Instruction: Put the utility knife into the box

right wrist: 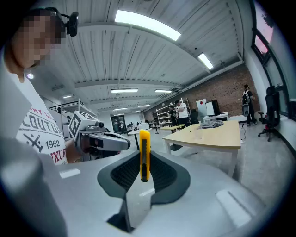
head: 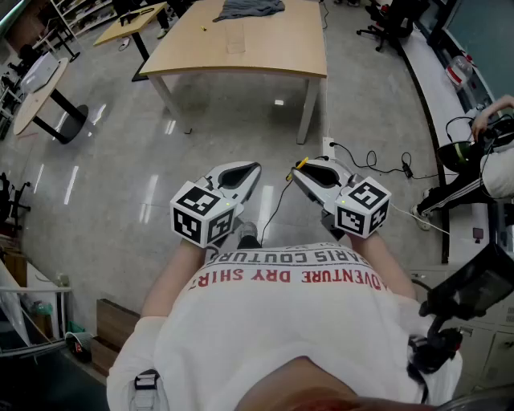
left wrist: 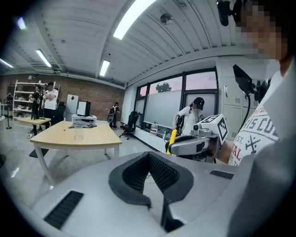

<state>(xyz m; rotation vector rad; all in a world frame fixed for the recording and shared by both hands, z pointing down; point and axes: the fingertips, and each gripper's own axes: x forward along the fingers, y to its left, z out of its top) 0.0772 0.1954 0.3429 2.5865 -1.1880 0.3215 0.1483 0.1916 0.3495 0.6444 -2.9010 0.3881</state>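
the right gripper (head: 309, 172) clamps a yellow utility knife (right wrist: 144, 155) upright between its jaws, low centre of the head view. the left gripper (left wrist: 149, 155) is closed on nothing. well apart, at top, a wooden table (head: 273, 56) bears a grey cloth (head: 249, 8) and what may be a small clear box (head: 234, 38); grey floor (head: 225, 128) lies between.

Yellow utility knife (right wrist: 144, 148) in the pale grey right gripper (right wrist: 144, 163) with black ribbed pads (right wrist: 163, 174); its cube (head: 365, 207) carries black-and-white squares. Beyond the gripper, a tan table (right wrist: 217, 134).
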